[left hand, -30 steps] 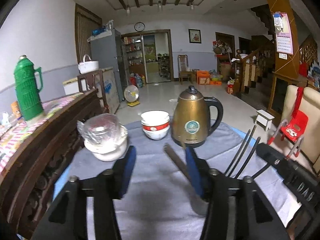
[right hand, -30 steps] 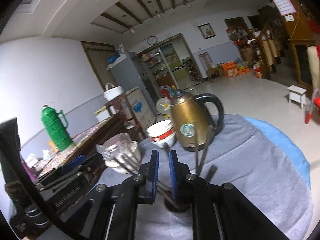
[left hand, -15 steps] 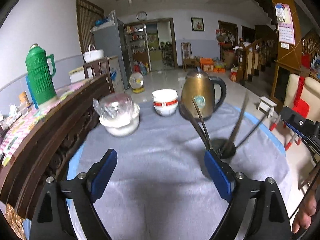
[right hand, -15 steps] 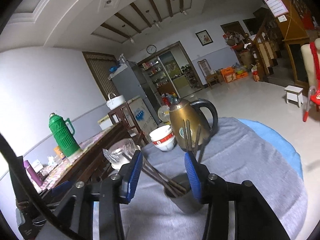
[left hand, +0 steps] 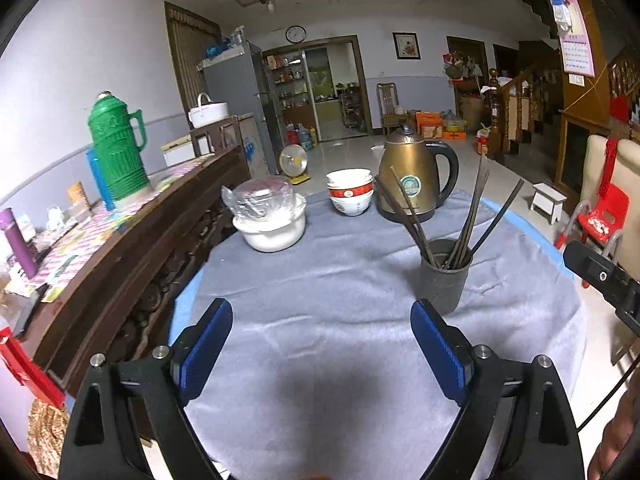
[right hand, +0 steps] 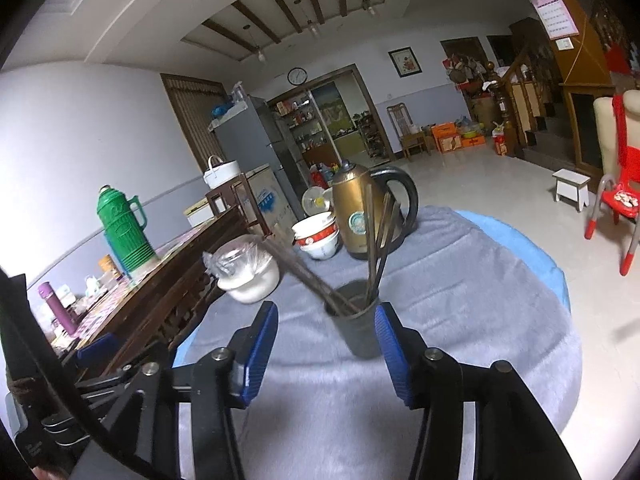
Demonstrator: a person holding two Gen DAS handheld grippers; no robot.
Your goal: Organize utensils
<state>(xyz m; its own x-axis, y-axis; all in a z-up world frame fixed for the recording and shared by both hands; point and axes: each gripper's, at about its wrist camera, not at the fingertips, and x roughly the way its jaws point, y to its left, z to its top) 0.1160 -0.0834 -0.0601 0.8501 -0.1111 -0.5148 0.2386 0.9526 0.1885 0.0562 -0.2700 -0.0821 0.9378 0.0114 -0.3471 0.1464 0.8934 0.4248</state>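
My right gripper [right hand: 326,344] had let go, the chopsticks [left hand: 472,216] standing in the dark holder cup [left hand: 443,276]; left gripper [left hand: 320,344] also spread empty, sorting apparently finished.

The left tool [left hand: 321,354] sits low in its frame, fingers wide apart and holding nothing. The right tool [right hand: 327,350] too.

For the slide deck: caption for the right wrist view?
Open right tongs behind a dark cup of chopsticks on the grey-clothed table.
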